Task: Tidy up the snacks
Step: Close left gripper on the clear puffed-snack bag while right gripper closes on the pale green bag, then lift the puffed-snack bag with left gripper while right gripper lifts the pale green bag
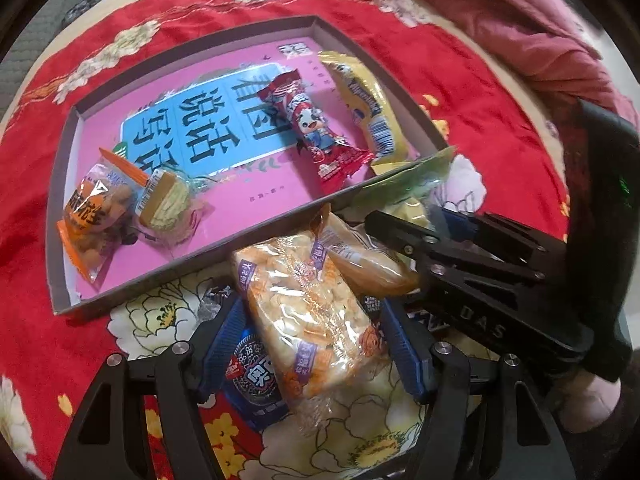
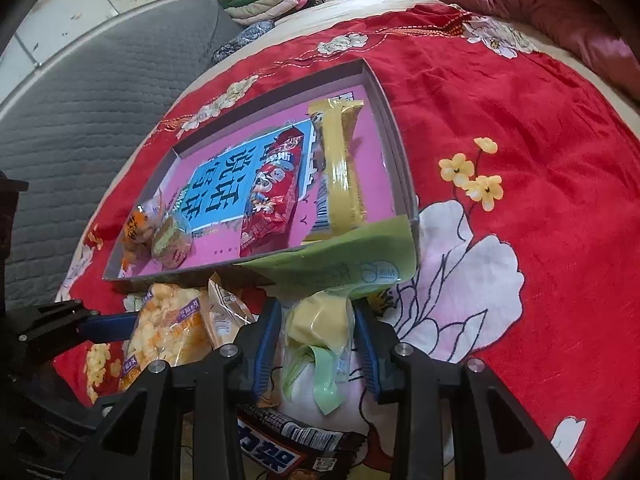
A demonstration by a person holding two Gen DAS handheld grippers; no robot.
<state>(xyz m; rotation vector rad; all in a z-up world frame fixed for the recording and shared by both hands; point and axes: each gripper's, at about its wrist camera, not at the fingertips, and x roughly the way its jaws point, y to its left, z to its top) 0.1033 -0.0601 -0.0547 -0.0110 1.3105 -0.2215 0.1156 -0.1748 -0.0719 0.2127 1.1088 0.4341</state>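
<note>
Across the red floral bedspread (image 1: pixel 460 92), four snacks lie in the shallow box (image 1: pixel 64 184): two at its lower left, two at its right. Lower centre, the left gripper (image 1: pixel 316 344) straddles the rice-cracker pack (image 1: pixel 308 320), fingers spread, not yet pressing; closing squarely mid-pack seems wise. Further right, the right gripper (image 2: pixel 316 344) pinches a green-wrapped pastry (image 2: pixel 320 320); lift clear of the wall.

Red floral bedspread (image 2: pixel 520 92), grey quilted mattress (image 2: pixel 80 120), pink quilt (image 2: pixel 540 4) behind
</note>
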